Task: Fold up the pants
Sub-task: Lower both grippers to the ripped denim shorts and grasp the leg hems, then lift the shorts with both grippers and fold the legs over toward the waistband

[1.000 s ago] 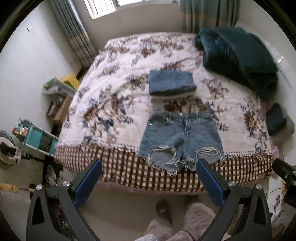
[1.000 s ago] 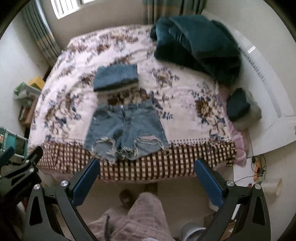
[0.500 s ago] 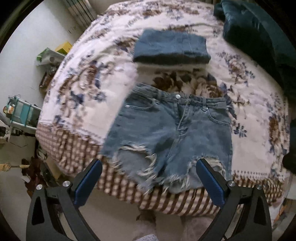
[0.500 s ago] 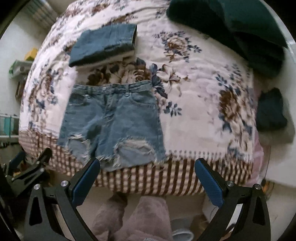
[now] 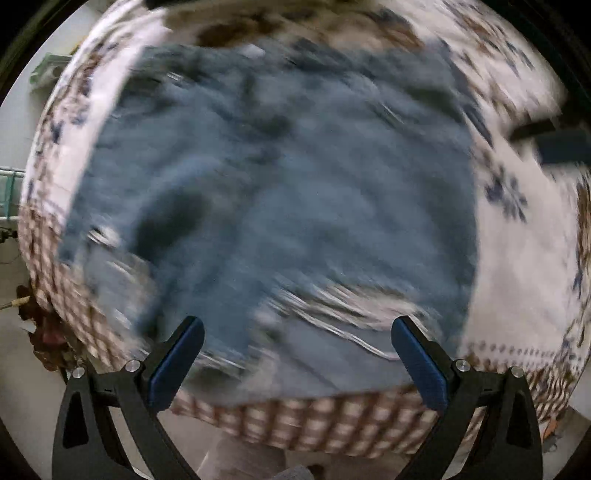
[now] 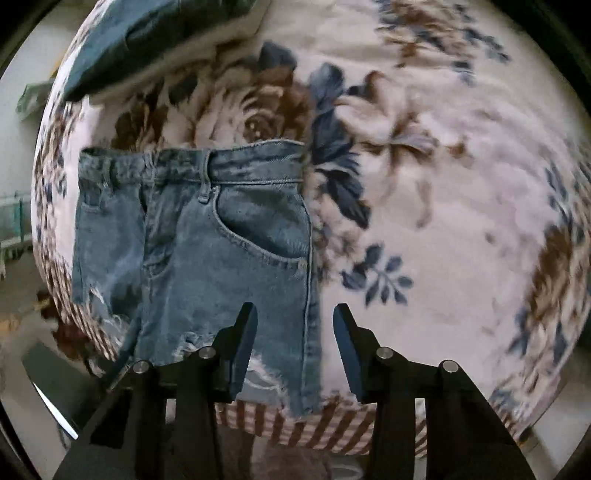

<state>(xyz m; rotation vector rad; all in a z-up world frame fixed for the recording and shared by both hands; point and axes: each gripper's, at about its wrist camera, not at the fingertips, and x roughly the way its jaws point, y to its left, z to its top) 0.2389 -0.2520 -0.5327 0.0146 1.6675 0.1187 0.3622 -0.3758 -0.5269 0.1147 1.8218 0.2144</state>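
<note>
Blue denim shorts (image 6: 207,236) with frayed hems lie flat on the floral bedspread (image 6: 443,206), waistband away from me, hems at the bed's near edge. In the left wrist view the shorts (image 5: 280,192) fill the frame, blurred by motion. My left gripper (image 5: 297,339) is wide open just above the hem area, nothing between its fingers. My right gripper (image 6: 295,325) is open at about half width, empty, with its tips over the right leg's outer seam near the hem. The right gripper (image 5: 550,142) also shows as a dark shape at the right of the left wrist view.
A folded denim garment (image 6: 155,33) lies on the bed beyond the shorts. The bed's near side has a brown checked border (image 5: 332,421) (image 6: 295,421). Floor and clutter (image 5: 40,332) lie to the left of the bed.
Both grippers have dropped down and forward close to the shorts. The right gripper's fingers have narrowed from wide open to about half open. The left view is blurred by fast motion.
</note>
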